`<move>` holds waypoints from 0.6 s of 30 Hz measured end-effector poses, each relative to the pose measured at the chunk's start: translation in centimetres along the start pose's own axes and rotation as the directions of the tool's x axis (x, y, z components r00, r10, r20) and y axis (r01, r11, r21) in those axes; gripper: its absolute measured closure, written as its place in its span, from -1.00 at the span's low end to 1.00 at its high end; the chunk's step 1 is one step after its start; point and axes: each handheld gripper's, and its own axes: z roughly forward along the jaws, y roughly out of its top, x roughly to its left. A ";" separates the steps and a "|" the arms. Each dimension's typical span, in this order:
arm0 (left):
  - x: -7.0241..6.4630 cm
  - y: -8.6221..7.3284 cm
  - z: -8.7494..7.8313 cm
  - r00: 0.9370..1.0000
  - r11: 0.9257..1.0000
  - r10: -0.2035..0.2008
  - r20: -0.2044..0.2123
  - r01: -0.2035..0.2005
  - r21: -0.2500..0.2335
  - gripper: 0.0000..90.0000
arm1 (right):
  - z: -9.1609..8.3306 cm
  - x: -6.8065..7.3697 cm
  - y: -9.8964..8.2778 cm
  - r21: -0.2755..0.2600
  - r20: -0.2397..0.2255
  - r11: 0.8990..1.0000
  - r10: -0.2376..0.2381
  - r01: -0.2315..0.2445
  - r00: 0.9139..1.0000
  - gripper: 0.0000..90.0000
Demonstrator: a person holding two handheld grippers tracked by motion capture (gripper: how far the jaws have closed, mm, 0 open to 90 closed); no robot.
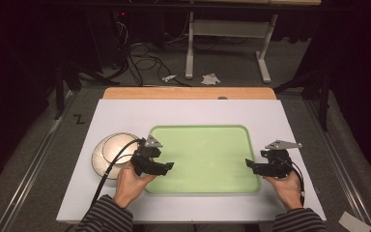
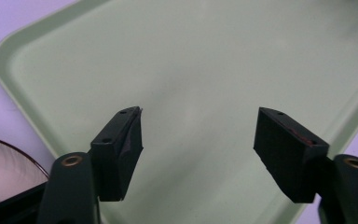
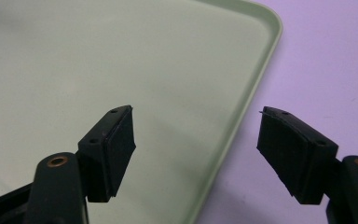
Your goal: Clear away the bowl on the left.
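One pale green rectangular plastic tray point(image 1: 207, 145) with rounded corners, lying flat on a white board point(image 1: 125, 113). One round white bowl-like dish point(image 1: 107, 151) just off the tray's left edge. Two black two-jaw grippers, one per hand.

Left gripper point(image 2: 198, 140) over the tray's near-left corner; jaws wide apart, tray floor showing between them, nothing gripped. Dish rim at lower left of its view.

Right gripper point(image 3: 196, 140) straddles the tray's right rim: one jaw above the tray, the other above the board. Jaws wide apart, gripping nothing.
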 end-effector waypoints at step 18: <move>0.5 0.9 -1.4 0.999 0.999 -0.008 -0.033 0.007 -0.041 -0.27 | 0.0 -0.1 -0.1 0.005 -0.008 1.000 0.012 -0.012 1.000 -0.31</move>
